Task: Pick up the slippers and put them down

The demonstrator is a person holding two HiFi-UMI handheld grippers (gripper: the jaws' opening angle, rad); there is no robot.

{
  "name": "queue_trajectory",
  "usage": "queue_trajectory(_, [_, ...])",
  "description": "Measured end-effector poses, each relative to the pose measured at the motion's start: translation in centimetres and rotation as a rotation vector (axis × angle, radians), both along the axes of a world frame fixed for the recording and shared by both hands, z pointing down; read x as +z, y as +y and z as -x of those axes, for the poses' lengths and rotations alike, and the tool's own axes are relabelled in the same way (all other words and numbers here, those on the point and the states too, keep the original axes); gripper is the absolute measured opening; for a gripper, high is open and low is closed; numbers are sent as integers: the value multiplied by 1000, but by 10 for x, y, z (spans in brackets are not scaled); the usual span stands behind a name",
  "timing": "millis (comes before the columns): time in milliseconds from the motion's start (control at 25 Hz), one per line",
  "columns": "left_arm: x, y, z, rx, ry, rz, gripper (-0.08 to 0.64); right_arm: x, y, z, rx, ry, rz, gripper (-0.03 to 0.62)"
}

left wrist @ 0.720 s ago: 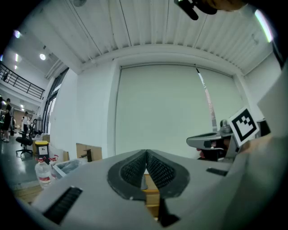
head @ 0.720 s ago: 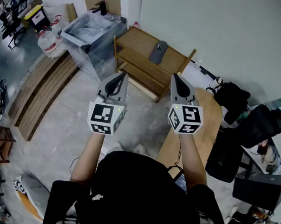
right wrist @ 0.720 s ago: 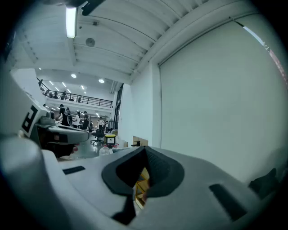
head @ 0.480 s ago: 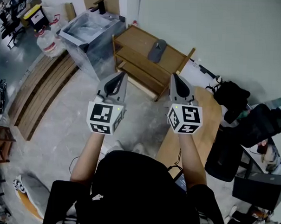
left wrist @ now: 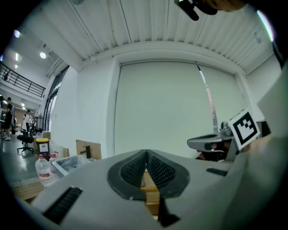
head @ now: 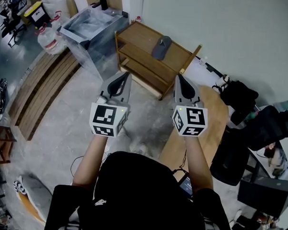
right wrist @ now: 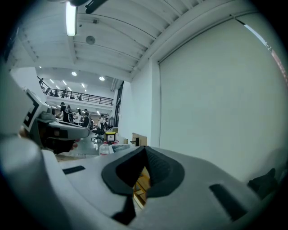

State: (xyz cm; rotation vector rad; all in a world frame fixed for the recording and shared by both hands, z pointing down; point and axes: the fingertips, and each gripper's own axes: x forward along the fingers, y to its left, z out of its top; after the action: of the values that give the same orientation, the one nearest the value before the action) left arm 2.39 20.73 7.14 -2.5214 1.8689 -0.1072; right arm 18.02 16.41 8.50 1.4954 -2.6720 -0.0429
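Slipper [head: 161,46] first: it's a grey one lying on the top board of the wooden shelf rack [head: 138,38], toward the right end of that board, at the far side of the room by the pale wall [head: 223,34]. I only spot the one.

Neither gripper is anywhere close to it. Both are held out level in front of the person, side by side and well apart from the rack. The left gripper [head: 125,78] has its jaws pressed together with nothing between them, and its own view shows the ribbed black pads meeting in a thin line. Same deal with the right gripper [head: 179,79] — jaws closed all the way, nothing pinched. Both point roughly toward the rack.

Other stuff around:
- Left of the rack sits a grey bin [head: 93,26] lined with clear plastic.
- Further left there's a big water bottle [head: 48,39].
- Wooden slats [head: 42,91] lie on the floor [head: 72,128] at the near left.
- On the right there's a light wooden tabletop [head: 215,125] — a black bag [head: 237,98] sits just beyond its far end.
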Motion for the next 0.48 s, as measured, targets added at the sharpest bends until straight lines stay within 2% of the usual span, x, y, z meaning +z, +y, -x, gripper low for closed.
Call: queue_trajectory(480, [7,-44,18,0,10,0,5,10,-44,19,-2,18,6,-11])
